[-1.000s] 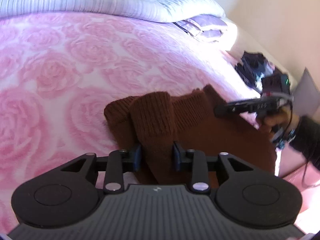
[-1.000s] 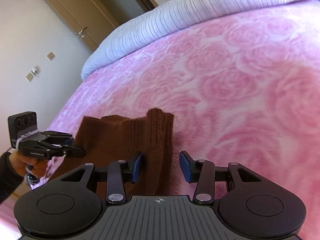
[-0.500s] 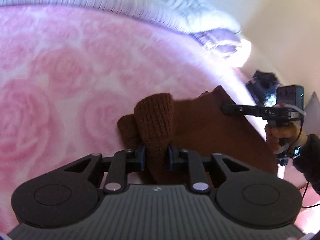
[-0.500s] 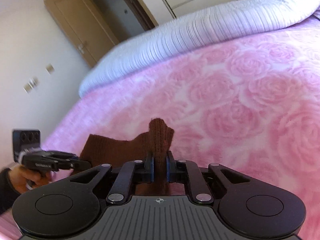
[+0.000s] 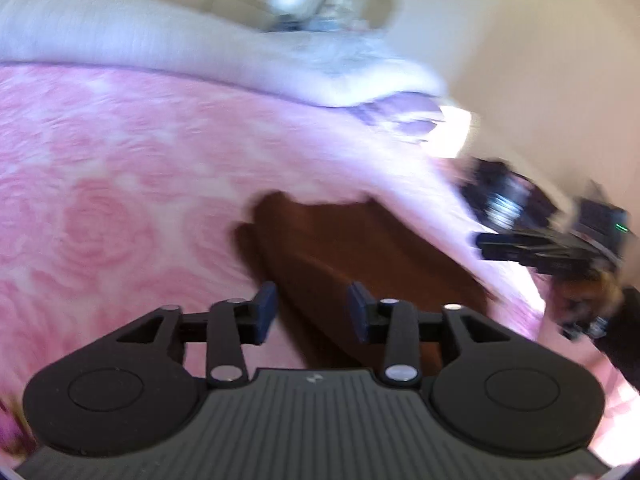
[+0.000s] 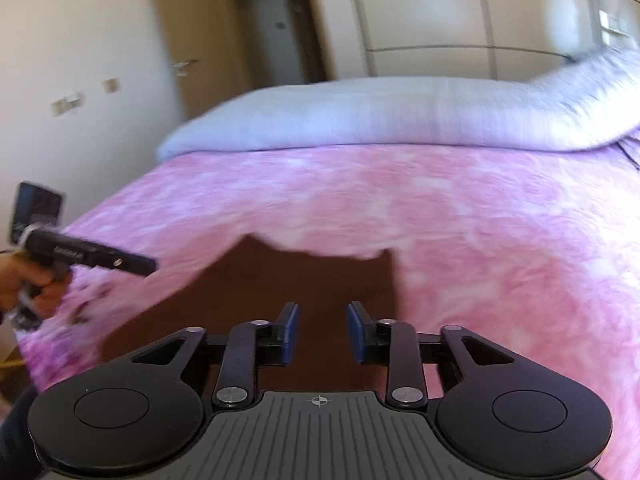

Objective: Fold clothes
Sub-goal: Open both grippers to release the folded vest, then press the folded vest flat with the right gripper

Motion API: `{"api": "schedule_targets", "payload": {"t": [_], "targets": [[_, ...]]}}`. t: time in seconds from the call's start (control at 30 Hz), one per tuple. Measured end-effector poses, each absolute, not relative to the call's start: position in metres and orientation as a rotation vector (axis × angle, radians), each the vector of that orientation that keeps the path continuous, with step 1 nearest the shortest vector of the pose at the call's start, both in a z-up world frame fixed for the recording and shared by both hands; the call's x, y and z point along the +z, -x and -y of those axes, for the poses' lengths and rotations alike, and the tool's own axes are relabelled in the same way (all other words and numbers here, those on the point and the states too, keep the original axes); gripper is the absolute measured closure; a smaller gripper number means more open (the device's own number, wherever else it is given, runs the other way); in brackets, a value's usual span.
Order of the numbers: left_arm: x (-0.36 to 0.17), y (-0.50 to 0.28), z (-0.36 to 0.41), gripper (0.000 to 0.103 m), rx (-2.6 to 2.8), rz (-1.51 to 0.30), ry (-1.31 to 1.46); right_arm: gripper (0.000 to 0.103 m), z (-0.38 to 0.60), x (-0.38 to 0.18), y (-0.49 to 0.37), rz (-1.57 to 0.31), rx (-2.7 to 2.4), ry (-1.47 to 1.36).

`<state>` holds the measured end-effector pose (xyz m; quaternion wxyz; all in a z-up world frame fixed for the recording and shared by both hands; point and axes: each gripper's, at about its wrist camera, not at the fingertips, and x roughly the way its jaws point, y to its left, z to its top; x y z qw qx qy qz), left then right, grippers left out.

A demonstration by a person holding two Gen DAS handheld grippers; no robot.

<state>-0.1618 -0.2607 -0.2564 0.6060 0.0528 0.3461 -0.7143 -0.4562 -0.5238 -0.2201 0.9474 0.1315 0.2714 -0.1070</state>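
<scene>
A brown knitted garment [image 5: 340, 248] lies flat on the pink rose-patterned bedspread [image 5: 100, 200]. It also shows in the right wrist view [image 6: 312, 280]. My left gripper [image 5: 312, 312] is open and empty, raised above the garment's near left edge. My right gripper [image 6: 322, 332] is open and empty above the garment's near part. The right gripper shows at the right in the left wrist view [image 5: 520, 248], and the left gripper shows at the left in the right wrist view [image 6: 92, 258]. Both views are blurred.
A pale striped duvet [image 6: 400, 116] is bunched along the far side of the bed. A wooden door [image 6: 192, 40] and wardrobe panels [image 6: 440, 20] stand behind it. The bed's edge [image 6: 48, 344] runs by the left hand.
Both grippers were shut on the garment's ribbed folds half a second ago. Now both have opened, let go and lifted back; the garment lies flat on the bed.
</scene>
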Motion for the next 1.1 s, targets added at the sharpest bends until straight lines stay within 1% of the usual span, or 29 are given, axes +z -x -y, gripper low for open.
{"api": "schedule_targets", "payload": {"t": [0.03, 0.07, 0.17, 0.27, 0.37, 0.43, 0.47, 0.53, 0.57, 0.63, 0.73, 0.83, 0.97, 1.1], "targets": [[-0.256, 0.170, 0.252, 0.054, -1.694, -0.776, -0.135, 0.055, 0.509, -0.221, 0.461, -0.555, -0.200, -0.252], [-0.257, 0.178, 0.246, 0.053, -1.725, -0.756, -0.156, 0.054, 0.497, -0.224, 0.463, -0.565, -0.180, -0.238], [-0.266, 0.205, 0.244, 0.053, -1.788, -0.698, -0.276, 0.054, 0.475, -0.235, 0.454, -0.626, -0.145, -0.222], [-0.275, 0.224, 0.252, 0.053, -1.841, -0.630, -0.389, 0.054, 0.473, -0.239, 0.431, -0.671, -0.144, -0.224], [-0.286, 0.236, 0.261, 0.053, -1.910, -0.566, -0.452, 0.054, 0.480, -0.236, 0.400, -0.694, -0.107, -0.218], [-0.292, 0.238, 0.267, 0.055, -1.939, -0.540, -0.478, 0.054, 0.488, -0.235, 0.374, -0.724, -0.082, -0.208], [-0.296, 0.238, 0.271, 0.061, -1.951, -0.548, -0.487, 0.054, 0.493, -0.235, 0.363, -0.742, -0.070, -0.204], [-0.300, 0.235, 0.276, 0.074, -1.954, -0.623, -0.490, 0.054, 0.504, -0.240, 0.338, -0.770, -0.055, -0.199], [-0.301, 0.234, 0.277, 0.077, -1.954, -0.668, -0.480, 0.054, 0.510, -0.242, 0.326, -0.784, -0.055, -0.197], [-0.306, 0.230, 0.273, 0.081, -1.934, -0.744, -0.452, 0.054, 0.520, -0.248, 0.304, -0.803, -0.060, -0.202], [-0.312, 0.226, 0.266, 0.082, -1.889, -0.840, -0.382, 0.054, 0.534, -0.262, 0.274, -0.830, -0.067, -0.211], [-0.316, 0.224, 0.266, 0.083, -1.849, -0.898, -0.312, 0.054, 0.540, -0.279, 0.248, -0.859, -0.086, -0.189], [-0.319, 0.224, 0.268, 0.083, -1.817, -0.933, -0.274, 0.054, 0.543, -0.289, 0.230, -0.865, -0.135, -0.153], [-0.318, 0.227, 0.270, 0.083, -1.792, -0.950, -0.260, 0.054, 0.541, -0.287, 0.223, -0.868, -0.138, -0.122]]}}
